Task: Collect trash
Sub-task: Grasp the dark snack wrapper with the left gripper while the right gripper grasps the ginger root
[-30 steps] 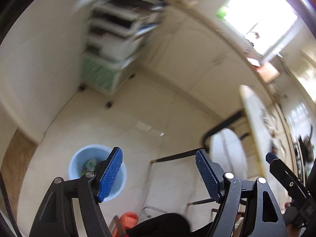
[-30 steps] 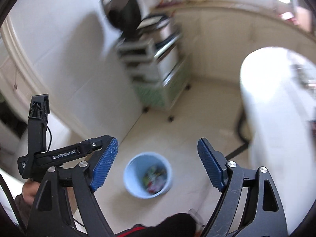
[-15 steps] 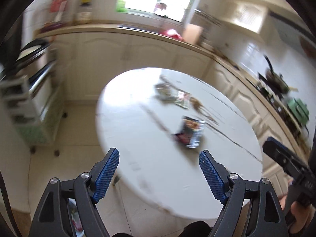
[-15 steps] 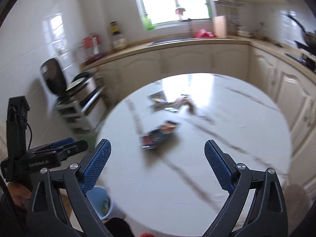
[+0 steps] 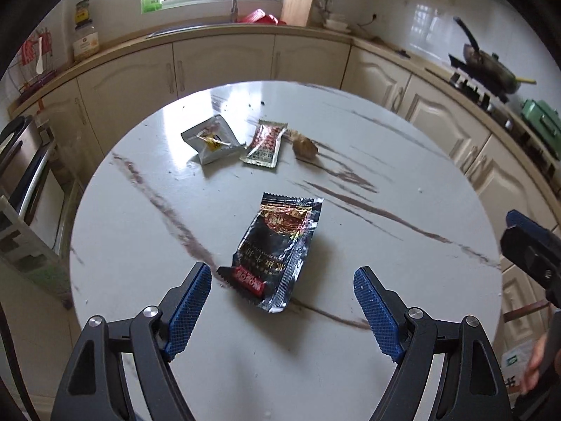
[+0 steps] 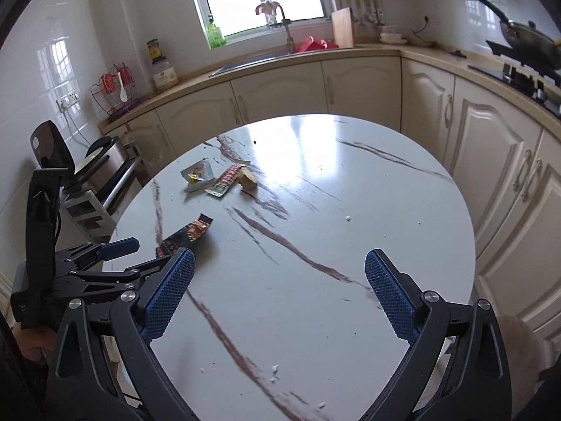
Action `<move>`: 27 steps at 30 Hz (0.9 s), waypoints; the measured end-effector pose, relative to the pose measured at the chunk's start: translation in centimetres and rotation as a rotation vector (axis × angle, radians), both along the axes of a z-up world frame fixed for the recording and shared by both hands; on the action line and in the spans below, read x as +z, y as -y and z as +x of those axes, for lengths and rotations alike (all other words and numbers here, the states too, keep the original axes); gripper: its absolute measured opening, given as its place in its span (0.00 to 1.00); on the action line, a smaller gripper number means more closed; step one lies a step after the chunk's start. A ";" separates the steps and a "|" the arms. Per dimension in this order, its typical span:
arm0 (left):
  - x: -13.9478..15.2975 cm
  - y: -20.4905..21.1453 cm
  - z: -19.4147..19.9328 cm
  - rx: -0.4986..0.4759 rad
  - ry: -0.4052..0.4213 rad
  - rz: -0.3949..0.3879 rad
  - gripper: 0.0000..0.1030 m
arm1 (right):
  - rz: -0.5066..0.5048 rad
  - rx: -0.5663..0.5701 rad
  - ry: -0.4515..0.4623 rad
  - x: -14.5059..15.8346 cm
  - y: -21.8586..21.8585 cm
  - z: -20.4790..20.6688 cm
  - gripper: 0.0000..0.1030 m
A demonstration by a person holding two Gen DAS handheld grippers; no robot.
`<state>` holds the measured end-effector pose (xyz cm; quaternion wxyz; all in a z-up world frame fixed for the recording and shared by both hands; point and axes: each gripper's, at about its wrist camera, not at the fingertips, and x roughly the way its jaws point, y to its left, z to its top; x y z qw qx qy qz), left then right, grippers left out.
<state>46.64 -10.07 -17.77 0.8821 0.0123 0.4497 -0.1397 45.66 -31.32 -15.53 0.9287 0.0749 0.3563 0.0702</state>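
Both claws gape empty — lower the left gripper (image 5: 282, 310) squarely over the black wrapper (image 5: 277, 249) on the table (image 5: 403, 280), pinching its raised crinkled edge — right gripper (image 6: 278, 294) hovers idle

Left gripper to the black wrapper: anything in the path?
Nothing visible. The left gripper is open above the table with the black wrapper just ahead between its fingers; only bare tabletop lies between. Other trash lies farther back.

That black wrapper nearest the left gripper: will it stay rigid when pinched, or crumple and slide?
The black wrapper looks like thin, creased foil, so it will probably crumple. It lies flat and seems empty, likely very light. On the glossy table it may slide if pushed.
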 end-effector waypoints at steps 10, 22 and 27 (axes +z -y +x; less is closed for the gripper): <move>-2.7 1.1 3.5 -0.011 -0.026 0.024 0.65 | -0.018 0.012 -0.039 -1.4 0.3 2.3 0.95; -3.0 -0.9 4.0 -0.063 0.008 -0.029 0.18 | -0.063 0.070 -0.097 -2.4 -2.2 7.5 0.95; -2.7 -3.3 4.1 -0.032 0.023 -0.089 0.11 | -0.119 0.108 -0.145 -3.4 -4.5 11.0 0.95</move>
